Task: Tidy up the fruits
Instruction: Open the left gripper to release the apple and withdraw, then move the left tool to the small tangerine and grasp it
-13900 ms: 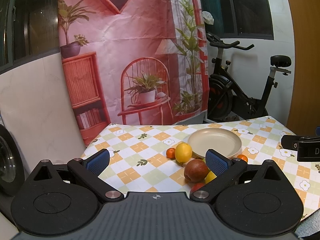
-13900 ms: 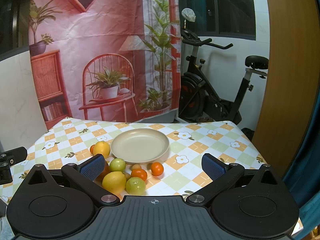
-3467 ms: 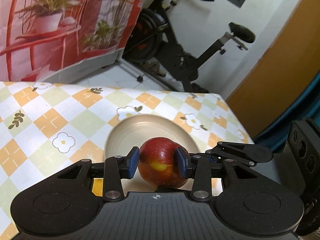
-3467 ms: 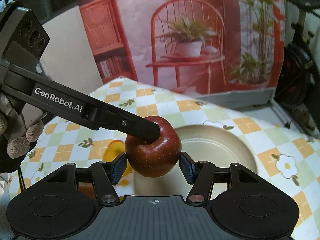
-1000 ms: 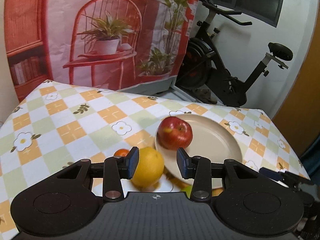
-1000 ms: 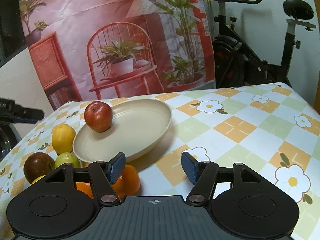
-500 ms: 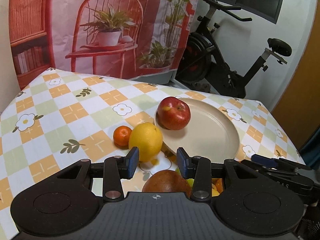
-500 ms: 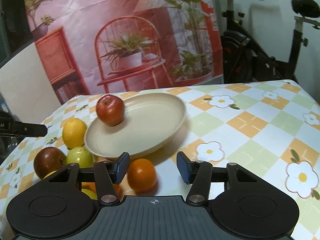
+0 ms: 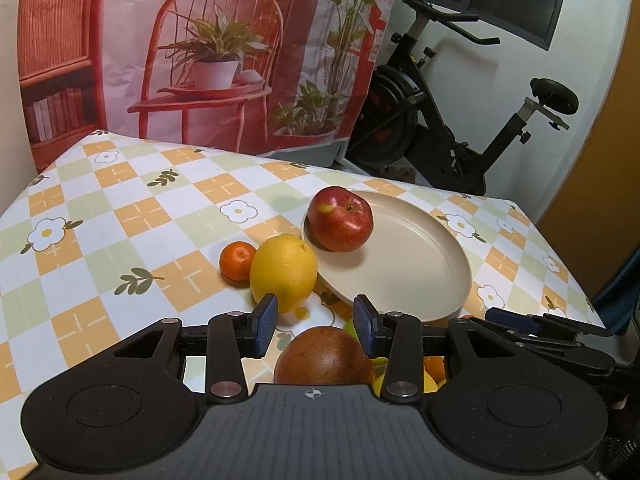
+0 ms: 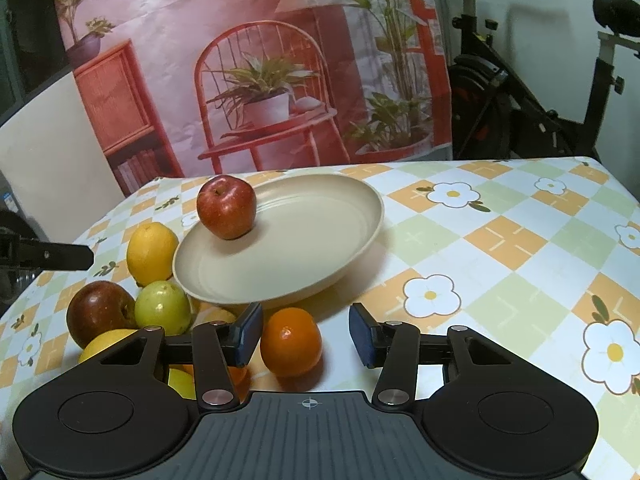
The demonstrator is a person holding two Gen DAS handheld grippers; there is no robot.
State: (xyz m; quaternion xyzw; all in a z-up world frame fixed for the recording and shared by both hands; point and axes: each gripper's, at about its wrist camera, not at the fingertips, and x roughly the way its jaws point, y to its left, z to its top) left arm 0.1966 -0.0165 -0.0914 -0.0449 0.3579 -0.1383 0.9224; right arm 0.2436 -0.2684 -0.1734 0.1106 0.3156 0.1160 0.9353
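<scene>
A red apple [image 9: 341,219] lies at the left rim of the beige plate [image 9: 420,268]; both also show in the right wrist view, apple [image 10: 226,212] and plate [image 10: 320,236]. My left gripper [image 9: 315,326] is open and empty, above a dark red fruit [image 9: 325,358], with a yellow lemon [image 9: 283,272] and a small tangerine [image 9: 237,255] just ahead. My right gripper [image 10: 306,334] is open, with an orange [image 10: 291,341] between its fingers, not gripped. A green fruit [image 10: 163,307], a lemon [image 10: 152,253] and the dark red fruit [image 10: 100,312] lie left of it.
The table has a checked flower cloth [image 9: 120,216]. A printed backdrop [image 9: 208,52] hangs behind it and an exercise bike [image 9: 460,120] stands beyond the far edge. The other gripper's finger [image 10: 48,256] shows at the left of the right wrist view.
Both grippers have drawn slightly closer to the fruit pile. The orange now sits further in between the right gripper's fingers. The apple stays on the plate.
</scene>
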